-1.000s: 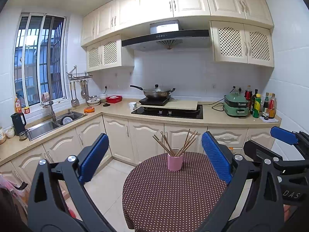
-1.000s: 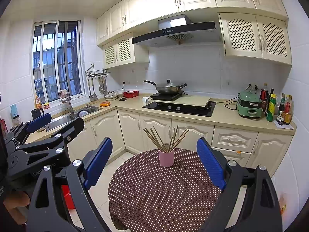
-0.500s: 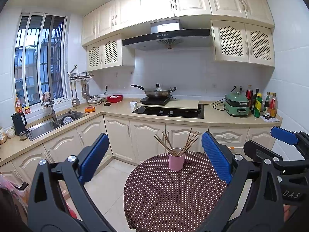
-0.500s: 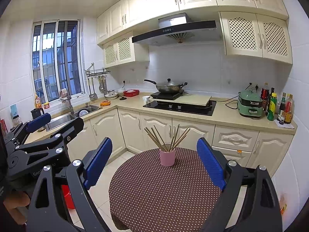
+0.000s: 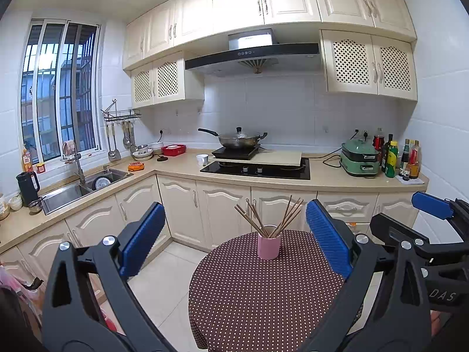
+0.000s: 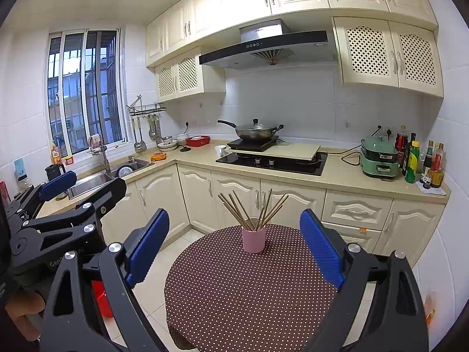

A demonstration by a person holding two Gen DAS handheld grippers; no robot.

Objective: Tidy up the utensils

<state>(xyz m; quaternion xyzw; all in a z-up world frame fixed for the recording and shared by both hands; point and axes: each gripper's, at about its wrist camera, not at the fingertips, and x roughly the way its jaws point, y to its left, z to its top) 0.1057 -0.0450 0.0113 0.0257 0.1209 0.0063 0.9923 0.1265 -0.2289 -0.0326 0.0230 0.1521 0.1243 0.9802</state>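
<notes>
A pink cup (image 5: 269, 247) stands upright on a round table with a brown polka-dot cloth (image 5: 258, 299). Several wooden chopsticks (image 5: 271, 214) fan out of it. My left gripper (image 5: 236, 239) is open, short of the cup and apart from it, with nothing between its blue pads (image 5: 143, 237). The right wrist view shows the same cup (image 6: 253, 239), chopsticks (image 6: 252, 208) and table (image 6: 249, 290). There my right gripper (image 6: 234, 248) is open and empty too. Each gripper shows at the edge of the other's view: the right gripper (image 5: 410, 217) and the left gripper (image 6: 88, 187).
An L-shaped counter (image 5: 181, 167) with cabinets runs behind the table. It carries a sink (image 5: 73, 189), a hob with a wok (image 5: 239, 139), a green cooker (image 5: 360, 160) and bottles (image 5: 392, 160). A red bucket (image 6: 102, 296) stands on the tiled floor left of the table.
The left wrist view has drifted slightly, so the cup sits a touch further right in it. Both grippers stay open and empty.
</notes>
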